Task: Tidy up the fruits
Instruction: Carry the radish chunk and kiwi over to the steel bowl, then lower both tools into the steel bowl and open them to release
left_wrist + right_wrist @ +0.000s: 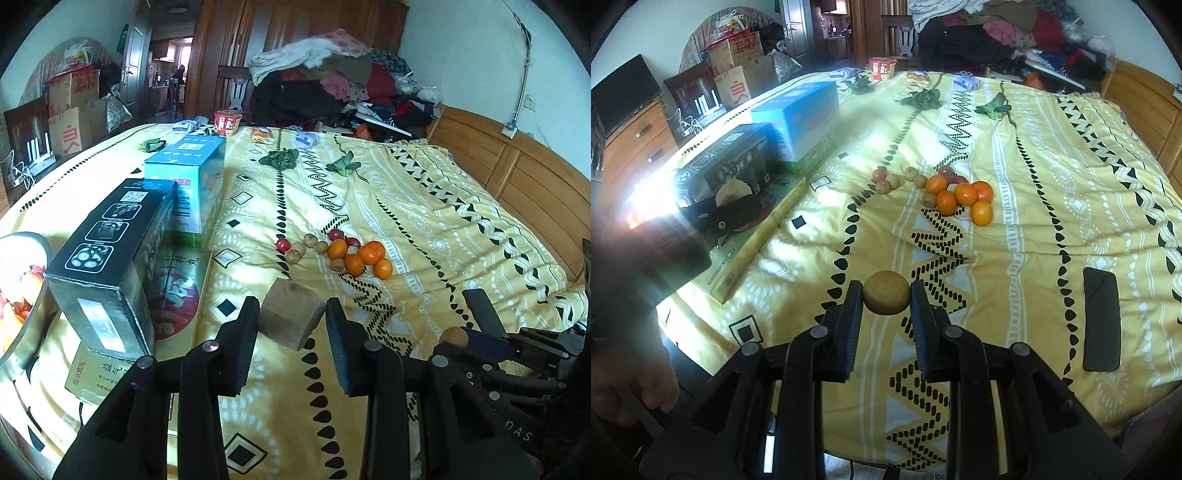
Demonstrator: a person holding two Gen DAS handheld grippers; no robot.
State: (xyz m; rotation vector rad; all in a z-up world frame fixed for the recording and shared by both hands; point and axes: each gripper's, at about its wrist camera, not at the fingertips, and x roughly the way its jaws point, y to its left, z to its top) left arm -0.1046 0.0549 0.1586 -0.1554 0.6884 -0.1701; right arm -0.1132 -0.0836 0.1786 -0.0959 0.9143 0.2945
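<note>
A cluster of fruit lies on the yellow patterned bedspread: several oranges (364, 258) (964, 195), small brown round fruits (295, 254) and red ones (282, 244). My left gripper (292, 313) is shut on a brown blocky piece (290, 321), held above the bedspread short of the cluster. My right gripper (886, 291) is shut on a round tan fruit (886, 301), also above the bedspread on the near side of the pile. In the left wrist view, that right gripper and its fruit (453, 336) show at lower right. A metal bowl (35, 310) with orange and red fruit sits at the far left.
A black box (110, 258) and a blue box (188, 184) stand on a flat box (753, 240) left of the fruit. A black phone (1100, 317) lies at the right. Leafy greens (280, 158), a noodle cup (227, 122) and piled clothes (332, 81) are farther back.
</note>
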